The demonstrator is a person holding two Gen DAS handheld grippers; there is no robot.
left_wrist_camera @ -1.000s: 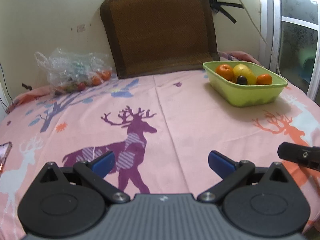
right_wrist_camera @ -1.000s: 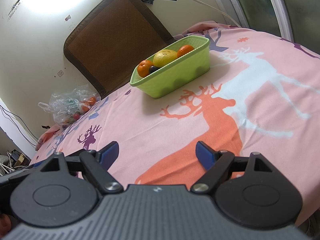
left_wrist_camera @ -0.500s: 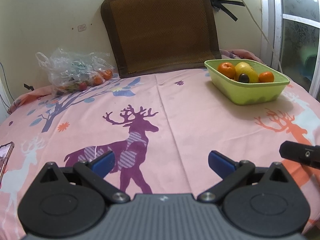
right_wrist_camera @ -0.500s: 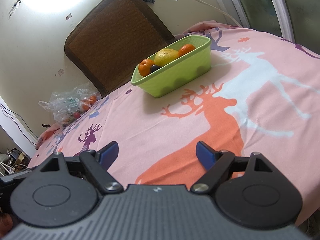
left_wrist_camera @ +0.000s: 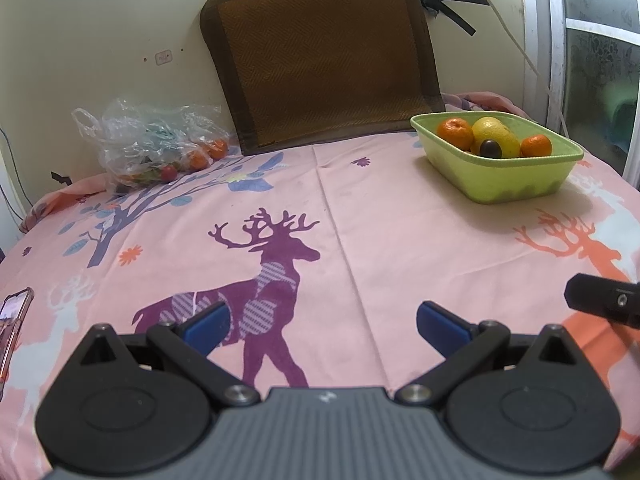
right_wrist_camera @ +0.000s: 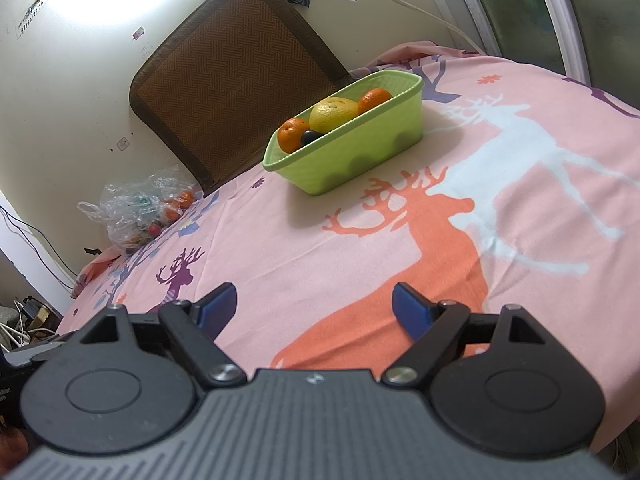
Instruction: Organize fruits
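A green basket (left_wrist_camera: pixel 516 178) (right_wrist_camera: pixel 360 156) stands on the pink deer-print cloth at the far right. It holds two oranges (left_wrist_camera: pixel 455 133), a yellow fruit (left_wrist_camera: pixel 496 136) (right_wrist_camera: pixel 334 114) and a dark plum (left_wrist_camera: pixel 491 148). A clear plastic bag (left_wrist_camera: pixel 156 146) (right_wrist_camera: pixel 140 208) with more small fruits lies at the far left by the wall. My left gripper (left_wrist_camera: pixel 322 322) is open and empty above the near cloth. My right gripper (right_wrist_camera: pixel 314 304) is open and empty, well short of the basket.
A brown woven mat (left_wrist_camera: pixel 324 52) leans on the wall behind the table. A phone (left_wrist_camera: pixel 12 320) lies at the left edge. Part of the right gripper (left_wrist_camera: pixel 604 304) shows at the right of the left wrist view. A window frame (left_wrist_camera: pixel 556 60) stands at the right.
Both grippers stay open and empty. The left view has shifted slightly, so the basket and bag sit a bit lower and further right; the right view barely changed.
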